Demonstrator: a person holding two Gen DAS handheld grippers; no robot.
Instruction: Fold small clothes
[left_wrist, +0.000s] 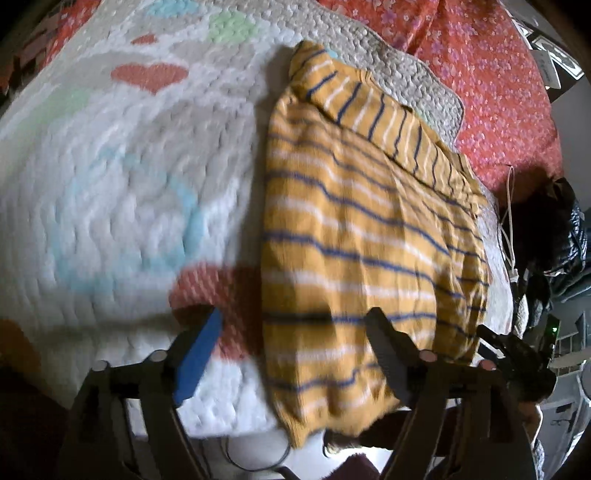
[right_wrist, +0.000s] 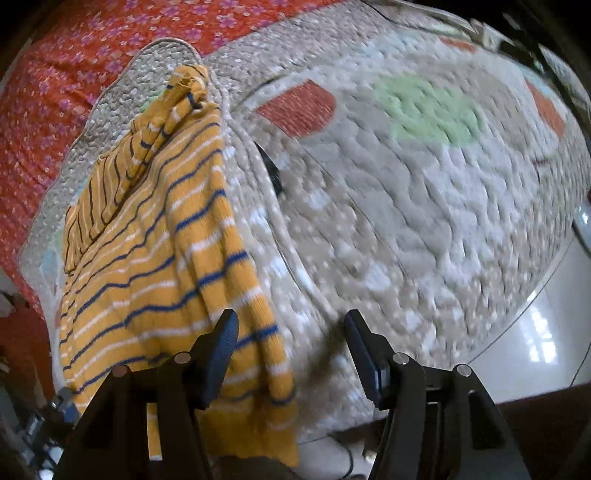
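Note:
A small yellow garment (left_wrist: 354, 236) with blue and white stripes lies flat on a quilted blanket (left_wrist: 110, 177), its near edge hanging over the blanket's front edge. A narrower part of it is folded across its far end. My left gripper (left_wrist: 295, 328) is open and empty, just above the garment's near left part. In the right wrist view the garment (right_wrist: 155, 258) lies at the left. My right gripper (right_wrist: 291, 325) is open and empty, over the garment's near right edge and the blanket (right_wrist: 406, 206).
A red flowered sheet (left_wrist: 491, 85) lies beyond the blanket. Dark bags and a white cable (left_wrist: 509, 206) sit at the right in the left wrist view. A shiny white floor (right_wrist: 535, 332) shows at the right wrist view's lower right.

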